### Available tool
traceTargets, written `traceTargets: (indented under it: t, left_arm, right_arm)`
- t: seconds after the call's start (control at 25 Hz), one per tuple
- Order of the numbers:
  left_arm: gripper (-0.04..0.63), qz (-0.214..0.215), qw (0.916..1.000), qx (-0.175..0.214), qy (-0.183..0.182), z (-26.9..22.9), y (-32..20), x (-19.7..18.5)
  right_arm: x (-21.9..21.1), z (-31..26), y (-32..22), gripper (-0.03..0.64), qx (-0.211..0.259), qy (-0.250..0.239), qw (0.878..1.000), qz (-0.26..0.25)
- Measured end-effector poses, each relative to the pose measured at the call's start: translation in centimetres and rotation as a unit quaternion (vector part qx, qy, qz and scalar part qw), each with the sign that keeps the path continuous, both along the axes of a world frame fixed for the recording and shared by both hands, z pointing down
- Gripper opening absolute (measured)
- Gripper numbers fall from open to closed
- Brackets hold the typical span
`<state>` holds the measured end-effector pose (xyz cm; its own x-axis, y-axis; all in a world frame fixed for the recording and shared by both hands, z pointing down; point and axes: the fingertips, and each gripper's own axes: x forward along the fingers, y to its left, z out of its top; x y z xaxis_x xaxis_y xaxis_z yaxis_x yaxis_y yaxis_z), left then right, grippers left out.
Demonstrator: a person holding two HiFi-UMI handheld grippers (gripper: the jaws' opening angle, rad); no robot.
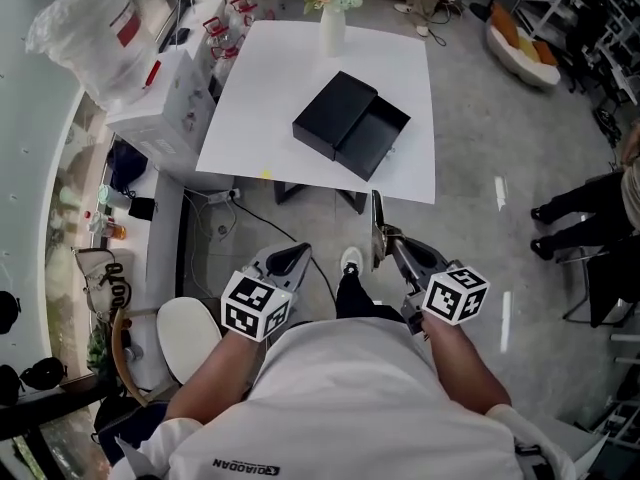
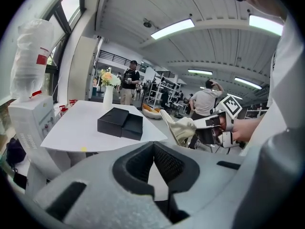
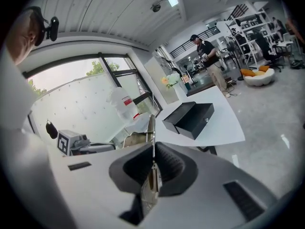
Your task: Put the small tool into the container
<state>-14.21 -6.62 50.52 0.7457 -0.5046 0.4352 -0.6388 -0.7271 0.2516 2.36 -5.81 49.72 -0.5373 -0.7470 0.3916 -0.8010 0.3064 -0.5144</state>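
A black box (image 1: pixel 350 126) lies on the white table (image 1: pixel 260 118), its tray slid out to the right and showing empty; it also shows as the black box (image 2: pixel 120 123) and the black box (image 3: pixel 190 117). Both grippers hang over the floor, short of the table's near edge. My right gripper (image 1: pixel 385 238) is shut on the small tool (image 1: pixel 377 213), a thin flat blade pointing toward the table. The blade of the tool (image 3: pixel 151 128) sticks out past the pads of the right gripper (image 3: pixel 152 149). My left gripper (image 1: pixel 297 253) is shut and holds nothing; the left gripper (image 2: pixel 153 147) shows its tips together.
A vase of flowers (image 1: pixel 330 13) stands at the table's far edge. A water dispenser (image 1: pixel 160 98) under a plastic bag sits left of the table, a white stool (image 1: pixel 188 336) at the near left. A person's legs (image 1: pixel 590 208) are at the right, on grey floor.
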Motion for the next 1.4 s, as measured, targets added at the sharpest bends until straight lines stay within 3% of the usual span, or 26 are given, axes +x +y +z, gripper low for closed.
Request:
traceTargets:
  t: [0.36,0.6,0.96,1.4]
  left_arm:
    - [0.009,-0.023,0.9992,0.033,-0.002,-3.7,-11.5,4.8]
    - [0.009,-0.035,0.9989,0.029,-0.014,-3.3,-16.0,7.4]
    - [0.009,-0.068,0.997,0.023,-0.03,-2.7,-20.4,9.3]
    - [0.009,-0.066,0.9969,0.011,-0.041,-1.8,-21.9,10.0]
  right_arm:
    - [3.4,-1.9,-10.9,0.014,0.019,-0.013,0.999,-0.033]
    - [6.0,-1.1,-15.9,0.014,0.015,-0.025,0.999,-0.045]
    - [8.4,0.4,-21.2,0.014,0.006,-0.036,0.997,-0.07]
    - [9.1,1.2,-23.1,0.015,-0.003,-0.04,0.997,-0.073]
